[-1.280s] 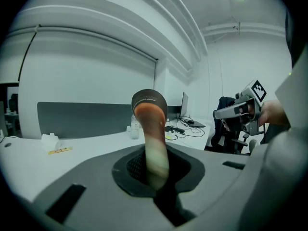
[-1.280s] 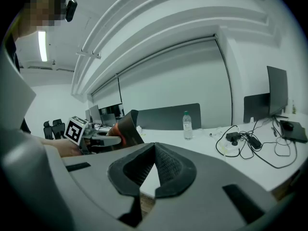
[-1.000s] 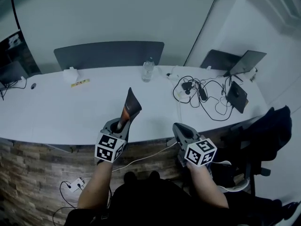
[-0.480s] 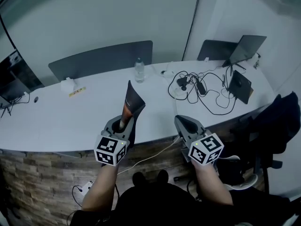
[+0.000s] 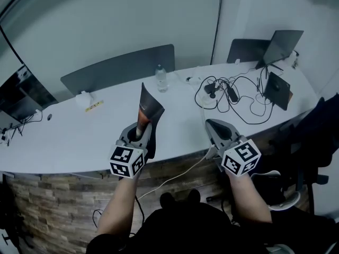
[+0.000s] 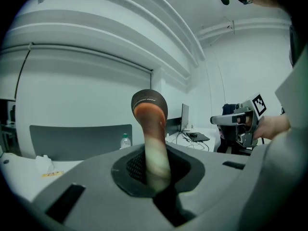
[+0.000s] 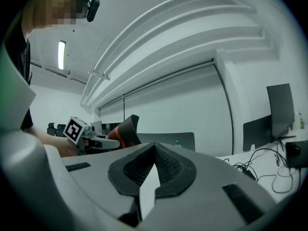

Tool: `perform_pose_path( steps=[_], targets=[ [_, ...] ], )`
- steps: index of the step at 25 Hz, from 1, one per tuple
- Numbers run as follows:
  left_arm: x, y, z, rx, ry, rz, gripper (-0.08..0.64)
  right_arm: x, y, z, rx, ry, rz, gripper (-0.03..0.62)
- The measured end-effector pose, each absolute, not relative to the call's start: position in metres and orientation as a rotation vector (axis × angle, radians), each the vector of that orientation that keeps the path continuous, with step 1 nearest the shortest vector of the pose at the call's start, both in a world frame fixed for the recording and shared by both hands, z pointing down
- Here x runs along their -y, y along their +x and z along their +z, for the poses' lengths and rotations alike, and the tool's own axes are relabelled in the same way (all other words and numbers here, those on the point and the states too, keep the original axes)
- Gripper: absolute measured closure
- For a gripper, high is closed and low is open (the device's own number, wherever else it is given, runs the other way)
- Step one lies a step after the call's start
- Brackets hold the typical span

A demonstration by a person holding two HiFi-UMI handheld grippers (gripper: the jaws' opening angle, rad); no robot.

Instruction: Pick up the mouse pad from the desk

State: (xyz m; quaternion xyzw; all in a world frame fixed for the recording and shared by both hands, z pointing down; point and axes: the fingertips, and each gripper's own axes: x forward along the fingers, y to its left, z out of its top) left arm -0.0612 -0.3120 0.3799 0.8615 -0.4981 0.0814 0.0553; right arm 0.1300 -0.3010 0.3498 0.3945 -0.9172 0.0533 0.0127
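The mouse pad (image 5: 148, 110) is dark with an orange-brown face, and it stands upright and curled, lifted off the white desk (image 5: 69, 136). My left gripper (image 5: 139, 135) is shut on its lower edge. In the left gripper view the mouse pad (image 6: 153, 134) rises straight out of the closed jaws of the left gripper (image 6: 156, 170). My right gripper (image 5: 215, 127) hovers over the desk's front edge to the right, shut and holding nothing. In the right gripper view the right gripper (image 7: 153, 163) has its pads meeting at the tips, with the mouse pad (image 7: 126, 129) off to the left.
A water bottle (image 5: 159, 78) stands at the back of the desk before a dark divider panel (image 5: 119, 67). Tangled cables (image 5: 233, 97), a laptop (image 5: 286, 44) and a black tablet (image 5: 279, 90) fill the right end. A white box (image 5: 82, 98) sits at the left.
Both grippers have risen a little and drifted over the desk's front edge. The mouse pad stays clamped in the left gripper, and the right gripper remains shut.
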Motion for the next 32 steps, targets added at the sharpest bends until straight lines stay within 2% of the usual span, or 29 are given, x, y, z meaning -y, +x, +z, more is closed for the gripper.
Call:
perform_pose_path(
  steps=[20,32],
  targets=[
    [0.274,-0.115,0.373,1.682,2.573,0.269,0.522,0.295,0.131,0.339,2.877,1.216,0.102,0.589],
    [0.285,-0.100,0.382,1.633,2.542,0.223,0.520,0.295,0.143,0.343,2.868,1.264,0.148,0.589]
  ],
)
